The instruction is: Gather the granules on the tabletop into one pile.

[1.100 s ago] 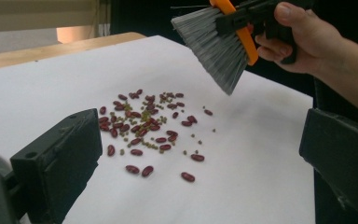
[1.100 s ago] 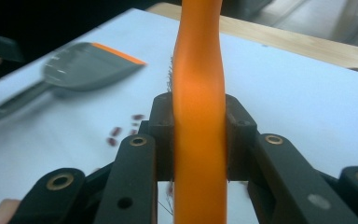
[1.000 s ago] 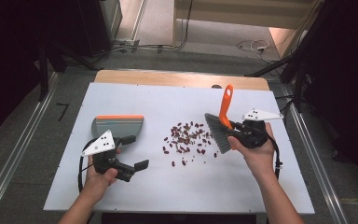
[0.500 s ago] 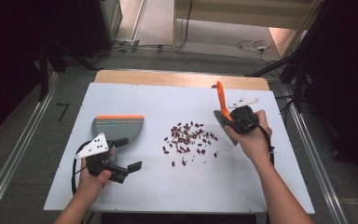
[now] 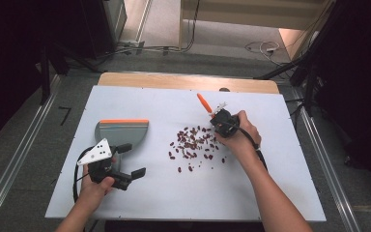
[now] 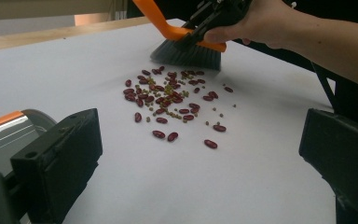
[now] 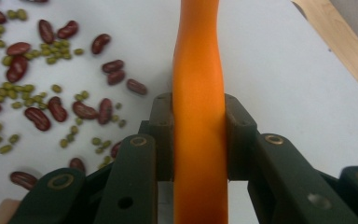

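Note:
Red kidney beans and small green beans (image 5: 193, 142) lie scattered mid-table. My right gripper (image 5: 221, 121) is shut on the orange handle (image 7: 199, 70) of a hand brush (image 6: 186, 51), whose grey bristles rest on the table at the pile's far right edge. A grey dustpan (image 5: 121, 131) with an orange rim lies to the left of the beans. My left gripper (image 5: 133, 160) stands open just in front of the dustpan with nothing between its fingers. From the left gripper view, the bean pile (image 6: 168, 98) lies ahead and the dustpan (image 6: 9, 135) is at the left edge.
The white tabletop (image 5: 270, 193) has bare room in front of and right of the beans. A wooden strip (image 5: 188, 81) runs along the far edge. Metal rails flank the table, and cables lie on the floor beyond.
The right hand has carried the brush left, away and down, so the bristles now sit at the pile's far side. The left hand has barely moved.

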Tool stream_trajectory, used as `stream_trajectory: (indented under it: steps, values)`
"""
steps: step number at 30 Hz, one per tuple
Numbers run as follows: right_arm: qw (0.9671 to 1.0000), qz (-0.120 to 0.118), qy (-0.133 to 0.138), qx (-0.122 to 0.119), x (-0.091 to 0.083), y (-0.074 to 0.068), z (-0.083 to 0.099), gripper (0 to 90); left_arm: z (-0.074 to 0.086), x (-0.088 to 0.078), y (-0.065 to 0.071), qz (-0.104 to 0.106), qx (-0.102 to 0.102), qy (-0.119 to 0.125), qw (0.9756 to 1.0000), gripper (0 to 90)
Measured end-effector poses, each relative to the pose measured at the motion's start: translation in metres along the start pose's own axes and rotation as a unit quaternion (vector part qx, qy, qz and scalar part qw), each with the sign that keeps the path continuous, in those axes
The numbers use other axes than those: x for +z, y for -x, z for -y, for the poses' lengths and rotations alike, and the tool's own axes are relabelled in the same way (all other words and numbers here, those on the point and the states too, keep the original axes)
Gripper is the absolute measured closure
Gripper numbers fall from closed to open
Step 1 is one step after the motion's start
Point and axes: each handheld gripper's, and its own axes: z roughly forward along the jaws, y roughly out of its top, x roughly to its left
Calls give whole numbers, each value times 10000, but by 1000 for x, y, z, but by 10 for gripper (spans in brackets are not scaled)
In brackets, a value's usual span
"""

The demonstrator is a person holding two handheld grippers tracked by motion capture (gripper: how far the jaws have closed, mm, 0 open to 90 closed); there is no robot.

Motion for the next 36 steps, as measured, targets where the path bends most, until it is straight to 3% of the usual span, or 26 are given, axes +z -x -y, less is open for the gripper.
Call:
stream_trajectory:
  steps: [8, 18, 20, 23, 24, 29, 31, 33, 34, 36]
  values:
    - [9994, -145, -88, -309, -3, -21, -2, 687, 1, 2, 2, 15, 19, -19, 10000, 1]
    - [9961, -594, 5, -652, -17, -28, 6, 687, 1, 1, 0, -113, 35, -30, 9999, 2]
    - [9948, -718, 9, -729, -20, -26, 6, 687, 1, 1, -1, -120, 38, -32, 9999, 1]
    - [9944, -874, 80, -583, -23, -16, 5, 687, 1, 2, -1, -123, 20, -17, 9999, 2]
    - [9948, -863, 128, -527, -24, -14, 4, 687, 1, 2, -1, -131, 21, -19, 9999, 1]
    - [9949, -602, 452, -678, -25, -6, -13, 687, 2, 2, -2, -124, 18, -23, 9999, 1]
    - [9928, -466, 600, -928, -22, -8, -24, 687, 2, 2, -2, -121, 15, -24, 9999, 2]
    - [9913, -539, 652, -1010, -17, -9, -34, 687, 2, 2, -2, -130, 7, -25, 9999, 1]
    - [9886, -615, 734, -1163, -13, -9, -39, 687, 2, 1, -2, -133, 1, -16, 9999, 1]
    - [9813, -435, 898, -1644, -7, -14, -46, 687, 3, 0, -3, -131, -7, -27, 9999, 1]
